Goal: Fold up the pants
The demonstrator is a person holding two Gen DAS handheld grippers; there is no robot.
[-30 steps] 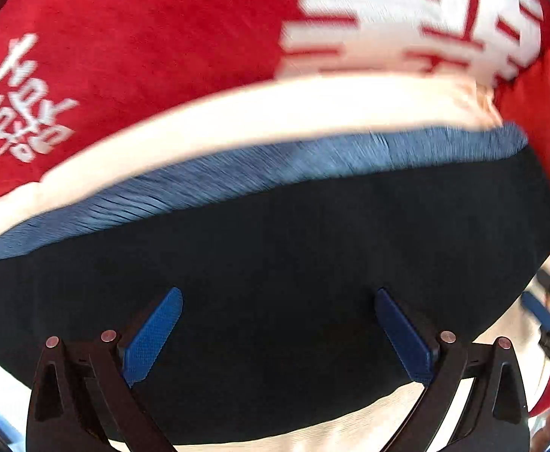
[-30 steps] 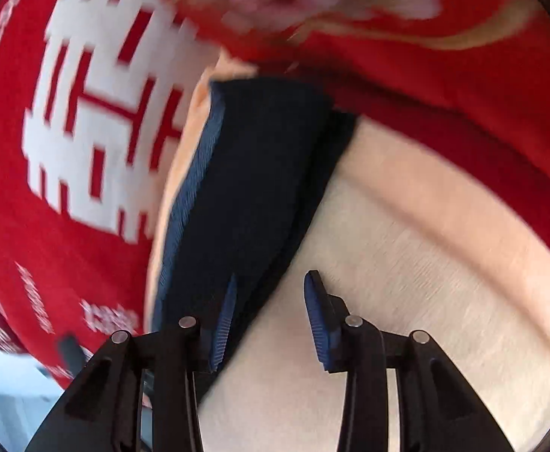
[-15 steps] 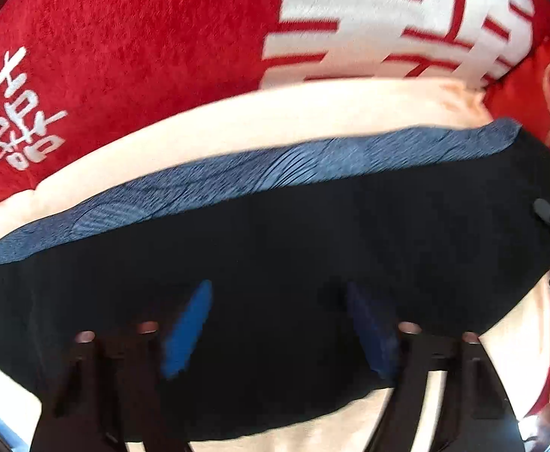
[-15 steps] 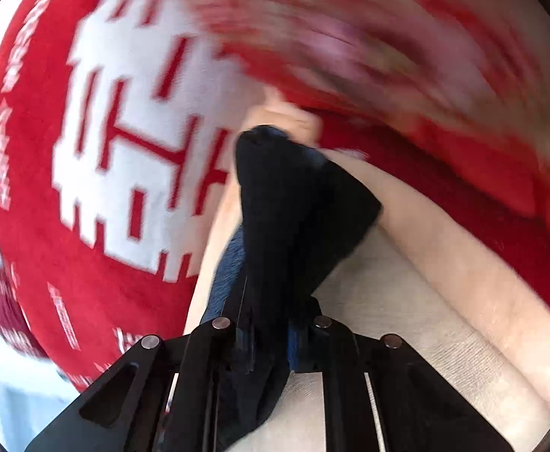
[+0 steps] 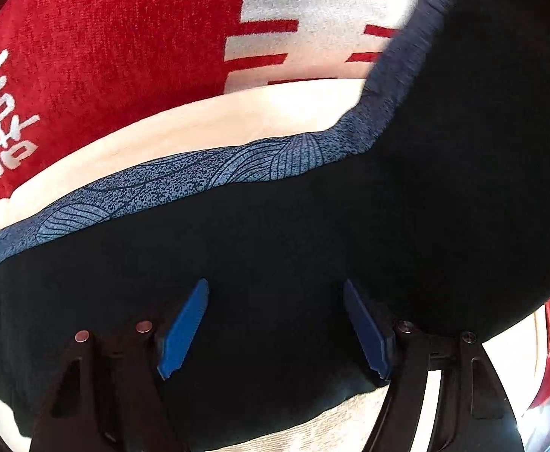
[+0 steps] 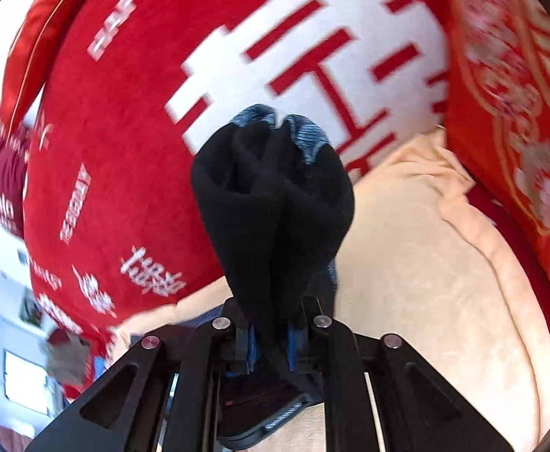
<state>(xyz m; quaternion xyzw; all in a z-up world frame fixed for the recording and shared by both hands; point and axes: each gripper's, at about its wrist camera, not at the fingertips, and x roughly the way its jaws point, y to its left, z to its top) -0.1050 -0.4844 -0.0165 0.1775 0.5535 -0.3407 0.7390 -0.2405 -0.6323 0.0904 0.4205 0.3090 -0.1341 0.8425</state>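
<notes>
The right gripper (image 6: 269, 335) grips one end of the pants (image 5: 275, 248), lifted. The left gripper (image 5: 275, 329) stands open above them. Folding has only started.

the pants (image 5: 275, 248) are matt black cloth, smooth, with a blue waistband (image 5: 184, 184) of finer knit printed with thin leaf lines. the red cushion (image 5: 116, 56) looks like short-napped chenille or velvet, slightly fuzzy, with flat white print. the cream cover (image 6: 425, 263) beneath is soft cloth with a faint brushed grain. the left hand-held gripper (image 5: 275, 329) has matt black plastic arms, dull metal rivets and blue pads (image 5: 184, 327) with a fine grippy texture.
</notes>
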